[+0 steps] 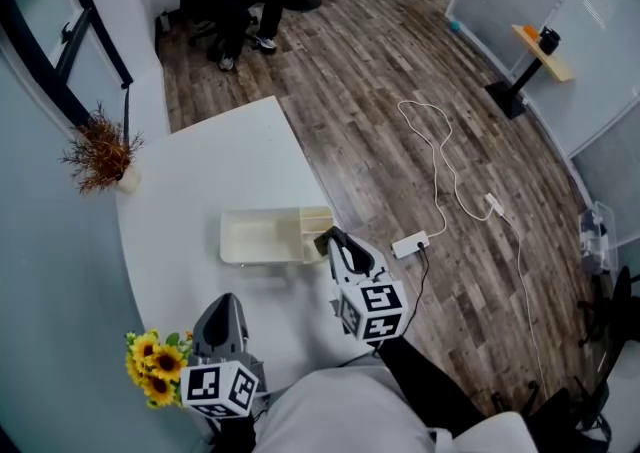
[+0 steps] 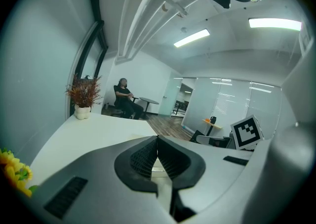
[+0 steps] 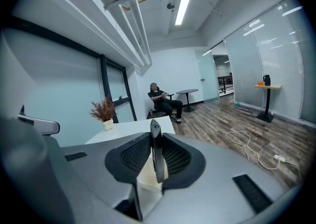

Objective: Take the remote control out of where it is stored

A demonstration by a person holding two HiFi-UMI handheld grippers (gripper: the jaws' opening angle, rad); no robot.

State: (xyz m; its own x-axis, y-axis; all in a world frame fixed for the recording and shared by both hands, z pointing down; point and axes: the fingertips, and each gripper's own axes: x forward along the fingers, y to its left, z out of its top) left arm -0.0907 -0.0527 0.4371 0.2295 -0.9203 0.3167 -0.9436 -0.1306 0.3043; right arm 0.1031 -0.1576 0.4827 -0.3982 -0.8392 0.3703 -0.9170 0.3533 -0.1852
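So on my feed the right gripper (image 1: 338, 244) is pinching the remote control (image 3: 156, 155) edge-on between its pads. The slim dark thing stands upright there, its top poking past the jaw tips, right over the right-hand end of the cream storage box (image 1: 258, 237) on the white table (image 1: 220, 166). Can't tell if its bottom end is clear of the box or not. Left gripper (image 1: 223, 316) sits nearer me beside the yellow flowers (image 1: 155, 361), jaws pressed together on nothing, short of the box and not touching it.
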